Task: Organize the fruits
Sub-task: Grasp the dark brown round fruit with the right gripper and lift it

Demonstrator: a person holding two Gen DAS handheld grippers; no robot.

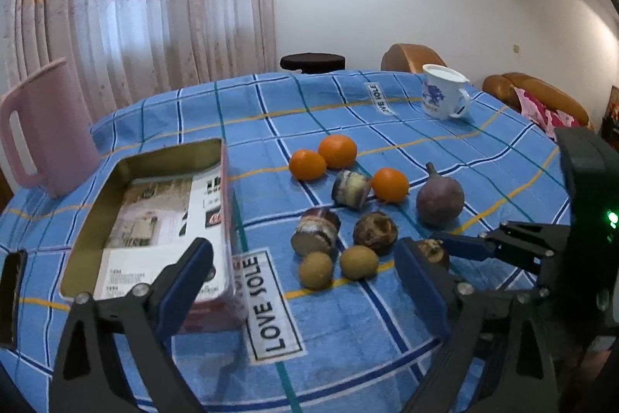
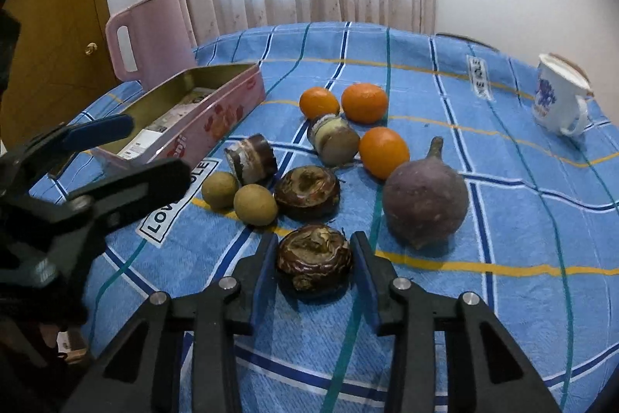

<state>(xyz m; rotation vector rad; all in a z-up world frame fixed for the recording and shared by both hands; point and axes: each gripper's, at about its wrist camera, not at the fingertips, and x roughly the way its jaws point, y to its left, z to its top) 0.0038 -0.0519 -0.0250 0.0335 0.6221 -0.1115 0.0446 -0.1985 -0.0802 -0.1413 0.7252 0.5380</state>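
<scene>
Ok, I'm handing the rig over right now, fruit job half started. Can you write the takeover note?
Right gripper: jaws on either side of the near dark brown fruit on the blue checked cloth; firm contact not clear, fruit not lifted.
Left gripper: open, empty, hovering between the pink tin and the fruit.
Tin holds only a printed card; no fruit in it.
On the cloth: three oranges, two small tan fruits, second brown fruit, two cut pieces, purple round fruit.
Done: nothing sorted. Left: every fruit, presumably into the tin.

Mixed fruits (image 2: 309,157) clustered beside tin (image 2: 185,119)
</scene>
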